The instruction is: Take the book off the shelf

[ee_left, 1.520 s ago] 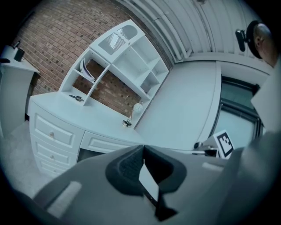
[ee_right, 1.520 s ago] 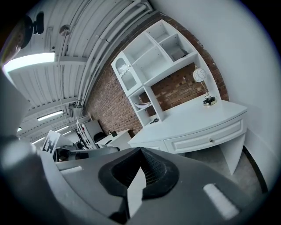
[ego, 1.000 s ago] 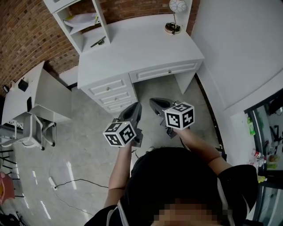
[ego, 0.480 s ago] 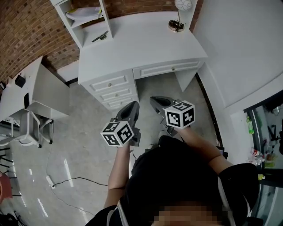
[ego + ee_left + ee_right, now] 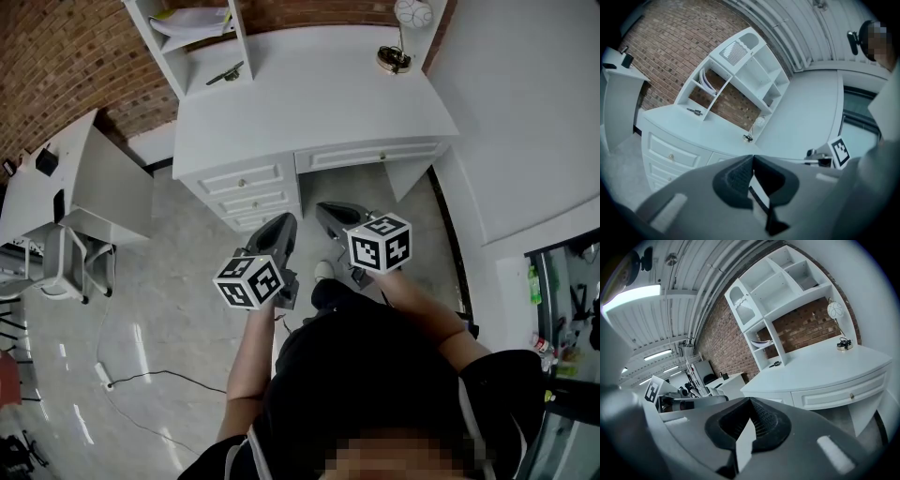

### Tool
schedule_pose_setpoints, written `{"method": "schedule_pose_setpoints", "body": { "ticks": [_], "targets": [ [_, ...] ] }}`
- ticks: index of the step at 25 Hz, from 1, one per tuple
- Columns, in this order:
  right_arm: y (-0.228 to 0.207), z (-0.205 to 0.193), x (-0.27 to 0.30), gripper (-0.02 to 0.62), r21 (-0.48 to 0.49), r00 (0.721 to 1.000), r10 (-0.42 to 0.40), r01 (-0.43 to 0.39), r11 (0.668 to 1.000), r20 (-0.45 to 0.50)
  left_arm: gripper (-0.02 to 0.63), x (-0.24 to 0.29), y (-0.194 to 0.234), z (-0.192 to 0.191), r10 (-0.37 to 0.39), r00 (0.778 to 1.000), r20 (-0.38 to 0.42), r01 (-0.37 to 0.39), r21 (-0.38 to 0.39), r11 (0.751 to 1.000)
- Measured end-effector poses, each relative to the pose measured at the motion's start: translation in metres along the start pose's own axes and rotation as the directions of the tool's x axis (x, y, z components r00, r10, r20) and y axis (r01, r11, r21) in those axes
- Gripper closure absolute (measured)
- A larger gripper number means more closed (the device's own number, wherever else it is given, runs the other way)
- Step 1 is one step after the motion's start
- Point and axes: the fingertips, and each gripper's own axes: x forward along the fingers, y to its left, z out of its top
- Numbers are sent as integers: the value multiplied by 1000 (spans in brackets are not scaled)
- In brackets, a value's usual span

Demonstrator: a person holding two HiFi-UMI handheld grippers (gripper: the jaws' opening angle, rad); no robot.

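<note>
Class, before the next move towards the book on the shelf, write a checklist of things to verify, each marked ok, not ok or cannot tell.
1. Left claw empty: ok, jaws together on nothing.
2. Right claw empty: ok, jaws together on nothing.
3. Jaws open for a grasp: not ok, both are shut.
4. Book visible on the shelf: ok, it lies in an open compartment.
5. Claws within reach of the book: not ok, both hang over the floor, short of the desk.

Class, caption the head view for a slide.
Left gripper and right gripper, both shut, face white desk bearing white shelf unit.
</note>
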Motion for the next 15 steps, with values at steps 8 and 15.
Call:
{"method": "schedule_pose_setpoints", "body": {
  "ticks": [8,15],
  "targets": [
    [-22,28,52,603,-11,998,55,-56,998,-25,600,35,29,26,40,999,-10,-40,44,998],
    [-38,58,86,603,-10,995,98,-98,995,-36,600,61,51,53,79,997,-8,-79,32,996]
  ]
}}
